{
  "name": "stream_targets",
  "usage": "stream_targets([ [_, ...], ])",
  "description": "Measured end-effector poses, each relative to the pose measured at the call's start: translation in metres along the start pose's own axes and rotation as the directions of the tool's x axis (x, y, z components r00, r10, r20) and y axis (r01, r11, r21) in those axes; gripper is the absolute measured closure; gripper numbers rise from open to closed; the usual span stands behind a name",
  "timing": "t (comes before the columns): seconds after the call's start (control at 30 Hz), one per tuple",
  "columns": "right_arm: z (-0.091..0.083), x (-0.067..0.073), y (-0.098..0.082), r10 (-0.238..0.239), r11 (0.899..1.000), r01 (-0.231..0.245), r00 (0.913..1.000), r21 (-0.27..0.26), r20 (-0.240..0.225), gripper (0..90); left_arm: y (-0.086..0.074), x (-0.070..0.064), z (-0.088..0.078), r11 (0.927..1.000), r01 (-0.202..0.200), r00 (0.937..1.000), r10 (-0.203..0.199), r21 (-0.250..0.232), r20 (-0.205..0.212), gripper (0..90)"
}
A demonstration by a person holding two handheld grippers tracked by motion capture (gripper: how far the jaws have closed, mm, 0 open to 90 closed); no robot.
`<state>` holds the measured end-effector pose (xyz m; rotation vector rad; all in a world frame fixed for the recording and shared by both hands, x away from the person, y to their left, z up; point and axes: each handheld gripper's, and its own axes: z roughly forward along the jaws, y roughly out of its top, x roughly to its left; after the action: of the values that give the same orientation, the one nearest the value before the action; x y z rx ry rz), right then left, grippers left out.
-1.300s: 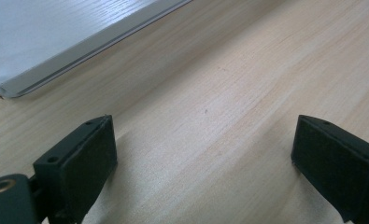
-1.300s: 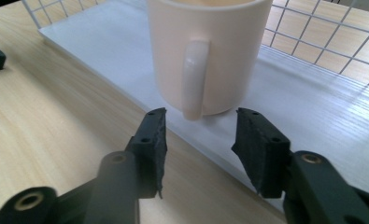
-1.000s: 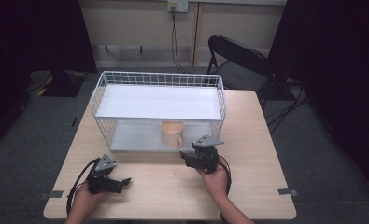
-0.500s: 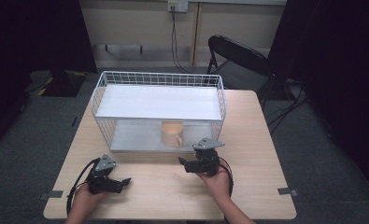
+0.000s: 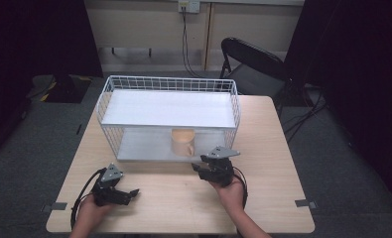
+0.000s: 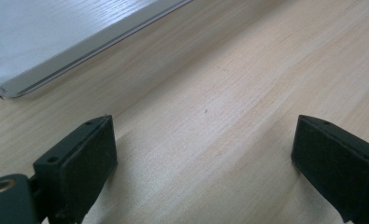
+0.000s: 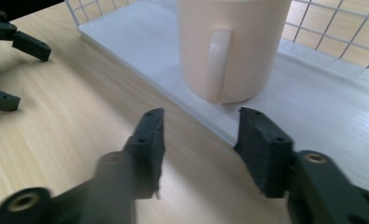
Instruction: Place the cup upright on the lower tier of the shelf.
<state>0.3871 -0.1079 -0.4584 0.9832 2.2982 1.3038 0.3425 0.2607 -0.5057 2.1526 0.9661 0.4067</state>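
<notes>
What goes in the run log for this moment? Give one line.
right gripper: open, jaws just closing, nothing between | mug: upright on rack's lower shelf | left gripper: open

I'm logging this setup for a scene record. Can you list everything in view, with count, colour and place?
table: one, light wood, centre of the room
wire rack: one, white, with two white shelves, on the table's far half
mug: one, cream, lower shelf, handle toward the right hand-held gripper
folding chair: one, black, behind the table at right
wall socket: one, pale, on the back wall, cables hanging down
left hand-held gripper: one, black, jaws open over bare table
right hand-held gripper: one, black, jaws open and just closing, nothing between them, aimed at the mug
</notes>
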Motion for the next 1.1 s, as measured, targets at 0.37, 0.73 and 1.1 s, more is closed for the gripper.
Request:
stream_targets([
  [0.37,0.017,0.004,0.009,-0.049,0.999,0.049,0.9981,0.012,0.038,78.6,0.000,0.000,0.000,1.0000,0.000,1.0000,0.000,0.000,0.000,6.3],
  [0.73,0.017,0.007,0.009,-0.027,1.000,0.027,0.9996,0.014,-0.004,40.9,0.000,0.000,0.000,1.0000,0.000,1.0000,0.000,0.000,0.000,6.3],
  [1.1,0.001,-0.002,0.003,-0.010,1.000,0.010,0.9980,0.007,-0.062,19.6,0.000,0.000,0.000,1.0000,0.000,1.0000,0.000,0.000,0.000,6.2],
])
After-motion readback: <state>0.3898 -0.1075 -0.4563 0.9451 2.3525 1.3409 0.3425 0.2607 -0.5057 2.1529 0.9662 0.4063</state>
